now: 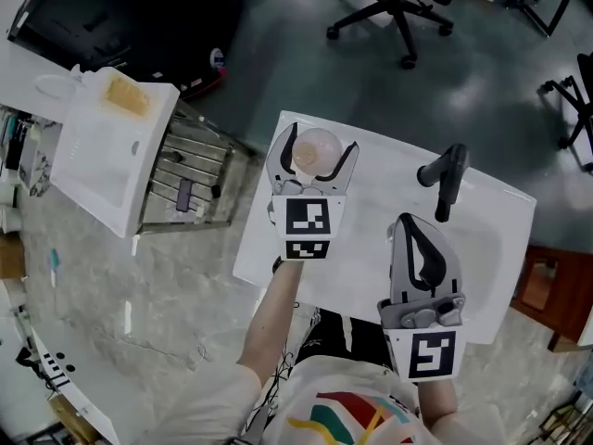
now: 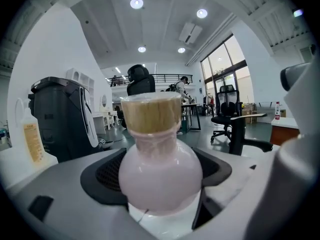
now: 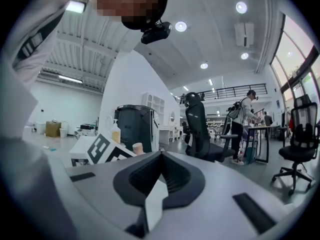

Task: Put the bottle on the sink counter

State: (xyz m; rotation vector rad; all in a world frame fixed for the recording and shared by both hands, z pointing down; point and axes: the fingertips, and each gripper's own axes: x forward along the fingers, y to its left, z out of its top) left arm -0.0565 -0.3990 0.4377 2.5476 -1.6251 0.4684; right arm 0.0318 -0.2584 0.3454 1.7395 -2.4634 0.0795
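The left gripper (image 1: 318,146) is clamped on the body of the round pink bottle (image 1: 318,156), above the sink counter (image 1: 264,253) at 9 o'clock from the faucet (image 1: 445,179). The right gripper (image 1: 406,221), jaws together and empty, is at 4 o'clock from the bottle.

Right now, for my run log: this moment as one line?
left gripper: shut on pink bottle | right gripper: shut, empty | place: over sink counter

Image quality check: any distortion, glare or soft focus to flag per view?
Head view: sharp, dim floor, sink counter nearly blown out white. Left gripper view: strong fisheye, black corners, bottle close and slightly soft. Right gripper view: same fisheye, ceiling lights clipped.
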